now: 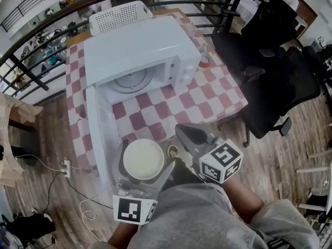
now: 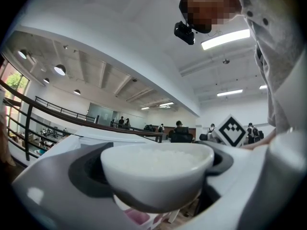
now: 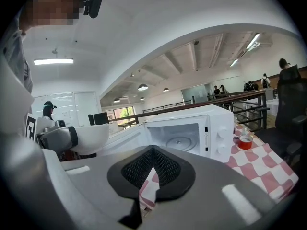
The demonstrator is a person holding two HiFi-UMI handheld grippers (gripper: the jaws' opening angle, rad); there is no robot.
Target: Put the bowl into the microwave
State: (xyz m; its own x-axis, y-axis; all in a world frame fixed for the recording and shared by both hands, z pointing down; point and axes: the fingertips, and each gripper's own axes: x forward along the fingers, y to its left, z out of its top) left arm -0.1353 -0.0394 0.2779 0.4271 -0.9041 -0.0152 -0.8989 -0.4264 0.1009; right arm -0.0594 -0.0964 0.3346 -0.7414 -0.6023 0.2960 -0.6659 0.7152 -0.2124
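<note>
Head view, left side: the microwave door [image 1: 100, 131] stands swung open toward the person, its free end just beside the left hand-held gripper [image 1: 147, 162]. Risk one: a straight push toward the microwave [image 1: 140, 53] may clip that door, since it flanks the path to the cavity. Risk two: the bowl [image 1: 141, 157] is filled with something white almost to the rim, so any tilt on the way in would likely spill it. Risk three: the jaws press on a rounded, smooth wall, and a jolt against the cavity edge could let the bowl slip.

The bowl sits between the jaws of the left hand-held gripper, one jaw on each side of its wall, rim up and level in the left gripper view. It is at the near edge of the checked desk [image 1: 205, 100], well short of the cavity and, in my judgement, held clear of the cloth.

To its right, the right hand-held gripper [image 1: 182, 131] has its jaws drawn narrow, nearly meeting, with nothing between them. It lies near the bowl and could knock it if both advance together. Farther right, a small red-capped jar [image 1: 206, 61] stands beside the microwave, out of the path.
</note>
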